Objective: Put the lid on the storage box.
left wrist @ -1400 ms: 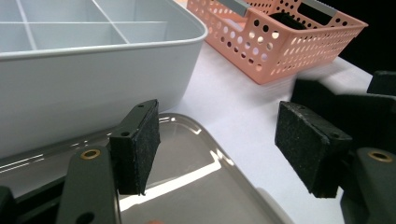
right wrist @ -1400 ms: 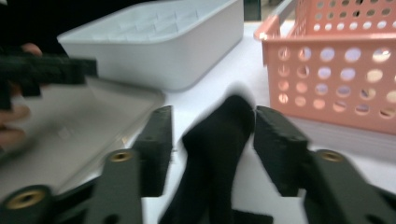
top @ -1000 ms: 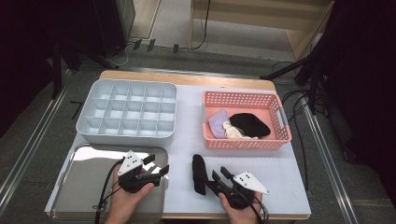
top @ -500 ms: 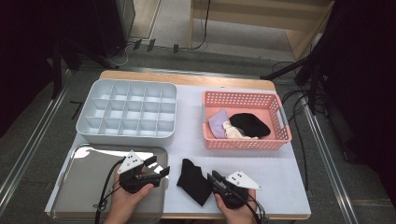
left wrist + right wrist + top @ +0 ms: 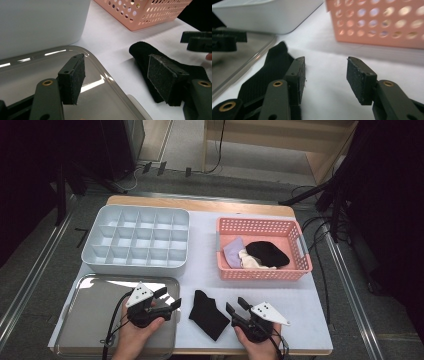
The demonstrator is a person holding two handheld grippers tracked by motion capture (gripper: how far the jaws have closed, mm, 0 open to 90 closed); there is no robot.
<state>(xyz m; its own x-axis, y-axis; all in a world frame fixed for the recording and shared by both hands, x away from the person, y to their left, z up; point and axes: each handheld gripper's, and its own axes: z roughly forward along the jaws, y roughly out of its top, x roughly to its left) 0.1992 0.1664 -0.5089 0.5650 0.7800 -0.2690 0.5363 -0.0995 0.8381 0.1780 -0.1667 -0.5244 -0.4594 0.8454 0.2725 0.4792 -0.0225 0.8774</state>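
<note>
Since the earlier frame the black sock (image 5: 208, 314) has gone from standing pinched in the right gripper (image 5: 236, 309) to lying flat on the white table (image 5: 202, 270), low in the middle of the high view. That gripper's jaws have just been opening and now stand apart with nothing between them, the sock just beside its left pad (image 5: 298, 75). The left gripper (image 5: 168, 298) hovers over the steel tray (image 5: 87, 312) at the lower left, jaws well apart and empty. To fold the sock neatly, I judge each gripper should pinch one end. It looks soft, ribbed knit. Further out sit a rigid white divider box (image 5: 136, 240) and a perforated pink basket (image 5: 262, 270) of socks.
</note>
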